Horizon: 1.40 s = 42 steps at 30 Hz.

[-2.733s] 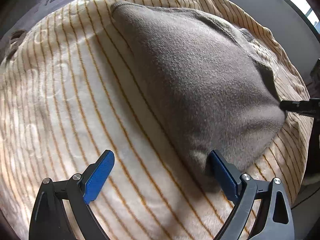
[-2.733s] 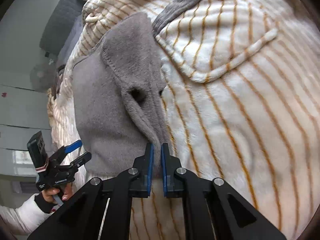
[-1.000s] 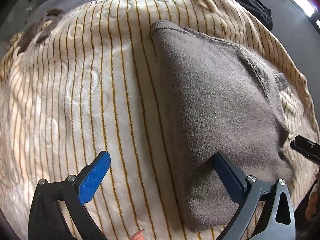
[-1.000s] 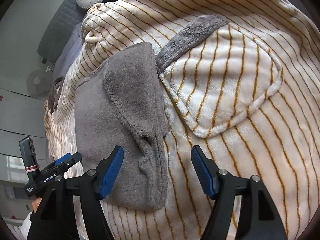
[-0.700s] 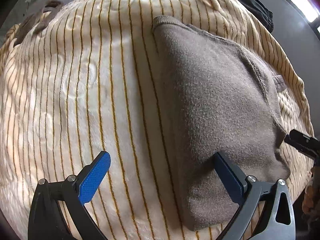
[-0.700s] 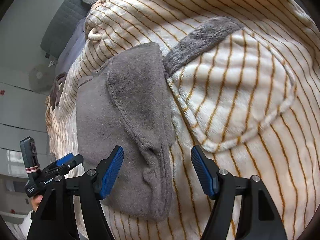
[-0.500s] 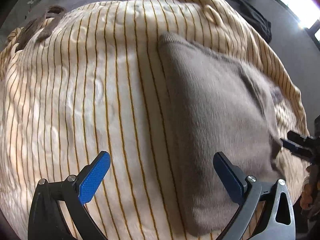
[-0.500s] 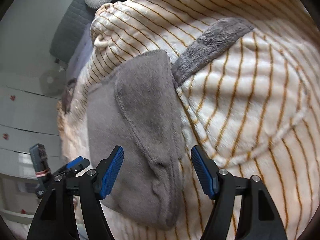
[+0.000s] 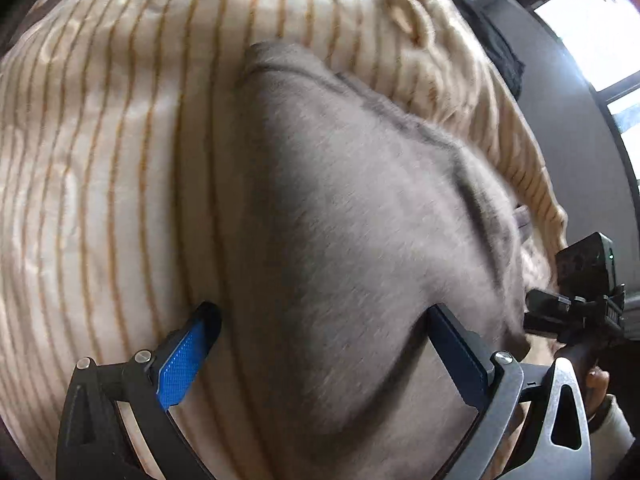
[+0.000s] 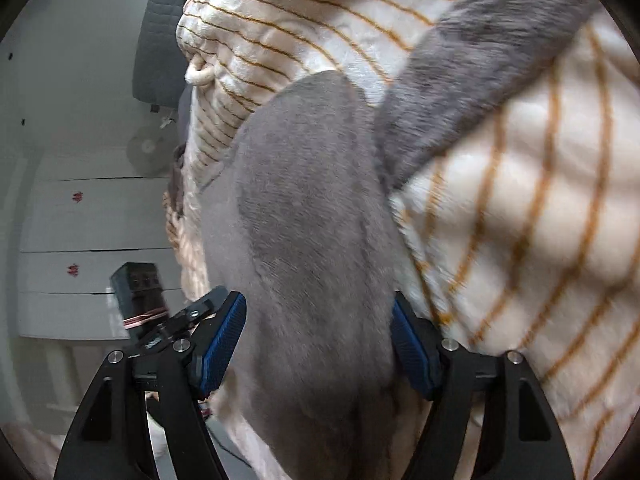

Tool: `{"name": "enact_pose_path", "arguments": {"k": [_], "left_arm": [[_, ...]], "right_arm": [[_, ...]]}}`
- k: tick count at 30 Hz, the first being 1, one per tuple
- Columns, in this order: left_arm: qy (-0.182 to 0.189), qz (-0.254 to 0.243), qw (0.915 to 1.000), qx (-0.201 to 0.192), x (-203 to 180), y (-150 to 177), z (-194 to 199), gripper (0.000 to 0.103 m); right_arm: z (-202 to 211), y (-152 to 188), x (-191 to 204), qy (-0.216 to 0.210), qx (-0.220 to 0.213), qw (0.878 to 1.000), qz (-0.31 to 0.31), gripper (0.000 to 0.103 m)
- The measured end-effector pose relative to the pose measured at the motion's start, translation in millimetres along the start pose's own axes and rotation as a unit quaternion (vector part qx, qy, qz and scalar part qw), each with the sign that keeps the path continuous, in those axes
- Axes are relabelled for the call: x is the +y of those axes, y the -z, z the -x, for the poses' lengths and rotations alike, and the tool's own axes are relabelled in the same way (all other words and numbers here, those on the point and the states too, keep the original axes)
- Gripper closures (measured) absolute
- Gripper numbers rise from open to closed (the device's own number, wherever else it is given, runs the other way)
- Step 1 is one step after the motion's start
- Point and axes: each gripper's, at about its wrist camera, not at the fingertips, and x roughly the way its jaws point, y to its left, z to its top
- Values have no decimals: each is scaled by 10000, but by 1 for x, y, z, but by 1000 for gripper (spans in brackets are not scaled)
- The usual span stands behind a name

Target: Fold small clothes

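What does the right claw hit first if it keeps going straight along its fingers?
Most likely the grey garment: it lies between the open right claw and runs ahead of it, over the striped blanket. Depth is unclear.

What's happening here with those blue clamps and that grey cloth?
A person is folding a small grey garment on a cream striped blanket, holding a two-finger gripper in each hand. Both the left gripper and the right gripper are open, with the near end of the garment between their blue pads. Neither is pinching the fabric yet.
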Motion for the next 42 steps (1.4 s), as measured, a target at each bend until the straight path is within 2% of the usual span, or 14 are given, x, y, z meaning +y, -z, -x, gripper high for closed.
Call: {"name": "enact_pose_path", "arguments": {"k": [3, 6, 9, 13, 15, 17, 18, 19, 21, 24, 28, 32, 37, 42], "left_arm": [[142, -172, 9998, 3, -13, -5, -6, 0], [95, -380, 9991, 141, -22, -10, -27, 0], [160, -400, 9990, 68, -21, -8, -35, 0], [164, -440, 9989, 0, -20, -1, -28, 0], [211, -580, 9981, -83, -23, 1, -22, 12], [259, -693, 9971, -148, -26, 3, -16, 29], [318, -737, 9966, -188, -27, 4, -10, 41], [389, -743, 9963, -198, -26, 3, -4, 52], [582, -668, 9959, -181, -23, 1, 6, 58], [831, -585, 9946, -207, -23, 2, 25, 58], [838, -675, 9937, -312, -22, 12, 58, 58], [952, -552, 9936, -263, -12, 20, 93, 58], [782, -638, 9948, -121, 7, 51, 138, 58], [577, -524, 9969, 40, 34, 84, 160, 58]], "right_arm": [[-9, -3, 15, -207, 206, 9990, 327, 24], [-15, -4, 16, -3, 293, 9984, 479, 23], [-23, -8, 10, 162, 392, 9975, 570, 24], [-38, -15, 13, -104, 367, 9982, 471, 23], [-48, -17, 12, -406, 300, 9985, 225, 23], [-55, -17, 15, -479, 264, 9984, 136, 32], [-57, -16, 17, -481, 283, 9984, 135, 51], [-60, -14, 17, -515, 354, 9980, 63, 64], [-61, -10, 19, -667, 339, 9972, -87, 64], [-61, -3, 30, -972, 292, 9945, -265, 64], [-64, 7, 57, -1218, 308, 9915, -324, 64], [-70, 26, 87, -1389, 360, 9890, -370, 64], [-92, 57, 128, -1372, 536, 9886, -302, 64], [-127, 94, 157, -1308, 765, 9882, -234, 64]]}}
